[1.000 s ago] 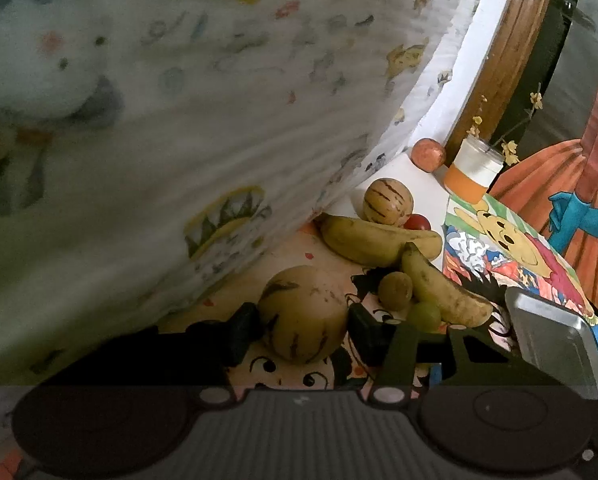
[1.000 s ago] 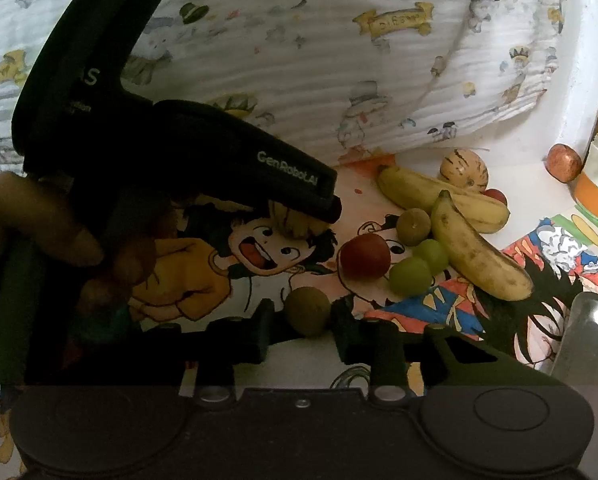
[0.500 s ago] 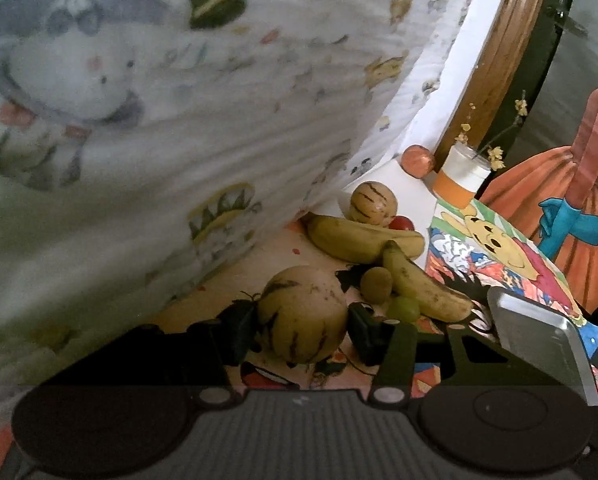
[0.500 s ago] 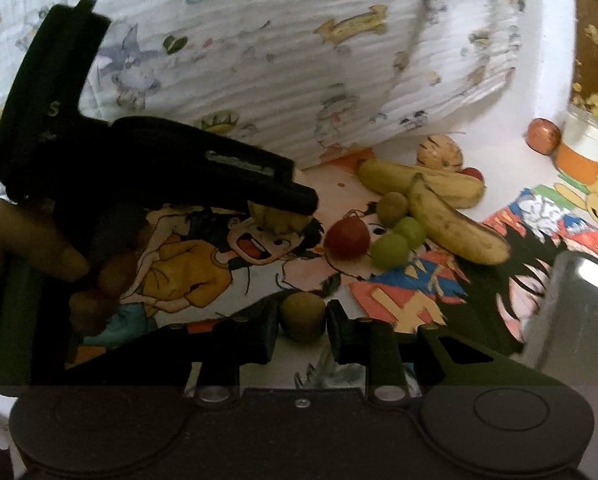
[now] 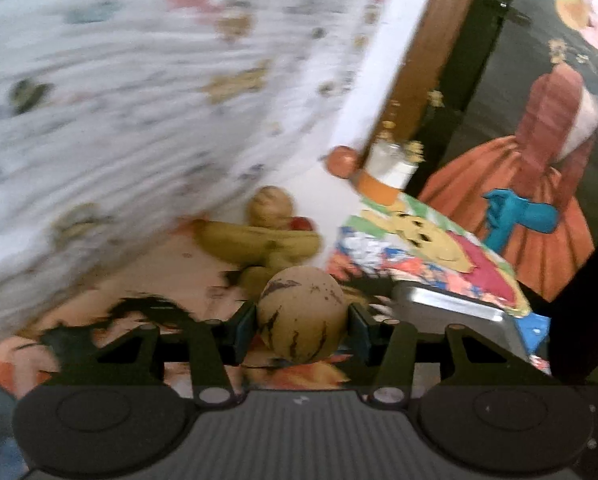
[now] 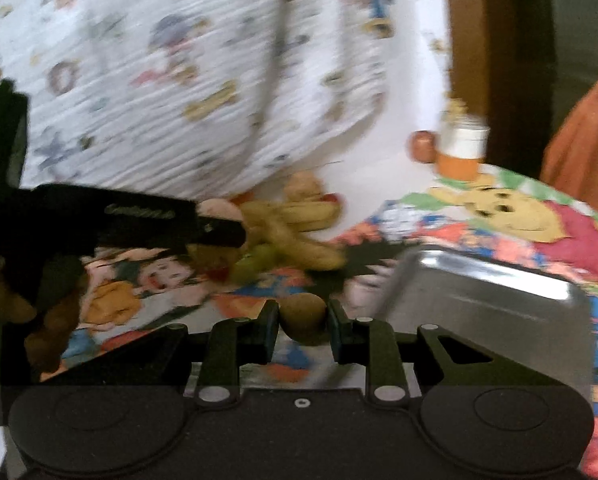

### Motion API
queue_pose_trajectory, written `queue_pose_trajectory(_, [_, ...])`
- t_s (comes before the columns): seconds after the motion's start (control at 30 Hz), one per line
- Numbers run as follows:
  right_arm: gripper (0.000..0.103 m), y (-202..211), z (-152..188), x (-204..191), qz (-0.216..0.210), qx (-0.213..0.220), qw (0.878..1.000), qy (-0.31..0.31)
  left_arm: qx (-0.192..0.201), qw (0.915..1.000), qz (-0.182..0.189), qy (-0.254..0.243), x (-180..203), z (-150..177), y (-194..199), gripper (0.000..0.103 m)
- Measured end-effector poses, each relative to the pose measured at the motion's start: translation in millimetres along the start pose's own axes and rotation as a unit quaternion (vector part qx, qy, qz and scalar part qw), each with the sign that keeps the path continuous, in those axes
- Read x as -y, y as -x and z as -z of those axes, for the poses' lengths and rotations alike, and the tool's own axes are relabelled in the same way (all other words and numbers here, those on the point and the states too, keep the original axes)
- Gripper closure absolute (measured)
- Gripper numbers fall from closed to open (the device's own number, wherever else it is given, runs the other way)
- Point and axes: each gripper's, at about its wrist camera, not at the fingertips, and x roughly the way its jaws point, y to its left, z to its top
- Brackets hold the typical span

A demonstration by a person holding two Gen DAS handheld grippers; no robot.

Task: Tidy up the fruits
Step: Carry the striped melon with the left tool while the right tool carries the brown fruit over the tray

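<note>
The left gripper (image 5: 302, 326) is clamped on a round, pale-yellow striped melon (image 5: 301, 314), its two blue-padded fingers (image 5: 243, 326) pressing the fruit's sides, so the melon sits squarely between them and just short of the metal tray (image 5: 455, 310). The right gripper (image 6: 302, 326) is closed on a small brown kiwi (image 6: 302, 317), dull and rough-skinned, pinched between its own pads right beside the tray's (image 6: 487, 308) near corner. The tray is a shallow rectangular pan of shiny metal with rounded corners, lying on a bright cartoon-printed cloth (image 6: 511, 216). Beyond the tray, farther from both grippers, a loose pile of fruit rests on the cloth: long yellow bananas (image 5: 259, 238) with brown spotting, a second striped melon (image 5: 269, 204) touching them, and green round fruits (image 6: 259, 260), all blurred. Past that pile stand a reddish apple (image 5: 341, 160) and an orange-and-white cup (image 6: 461, 152) side by side. In the right wrist view the left gripper's black body (image 6: 139, 220) reaches in level from the far side of the pile from the tray, a hand (image 6: 31, 308) wrapped around its handle.
</note>
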Motion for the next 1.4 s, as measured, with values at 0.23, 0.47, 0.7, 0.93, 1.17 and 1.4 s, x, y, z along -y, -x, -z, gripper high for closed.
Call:
queue_pose_trajectory(0.23, [0.075, 14, -4, 52, 0.067, 0.007, 0.998, -0.012, -0.020, 0.9983, 0.052, -0.018, 51, 6, -24, 0.049])
queue_pose_trajectory(0.47, [0.075, 2, -3, 89, 0.103, -0.002, 0.994, -0.030, -0.042, 0.9935, 0.095, -0.046, 87, 13, -48, 0.049])
queue_pose_trajectory(0.7, [0.075, -24, 1, 111, 0.122, -0.022, 0.991, -0.040, -0.068, 0.9880, 0.119, -0.070, 106, 19, -79, 0.049])
queue_pose_trajectory(0.93, [0.075, -40, 7, 129, 0.134, -0.036, 0.989, -0.055, -0.081, 0.9858, 0.124, -0.080, 110, 25, -100, 0.049])
queue_pose_trajectory(1.17, [0.075, -43, 11, 134, 0.133, -0.038, 0.988, -0.063, -0.090, 0.9853, 0.120, -0.081, 110, 30, -110, 0.049])
queue_pose_trajectory(1.4, [0.071, -40, 12, 133, 0.130, -0.038, 0.989, -0.063, -0.093, 0.9854, 0.120, -0.078, 109, 30, -111, 0.048])
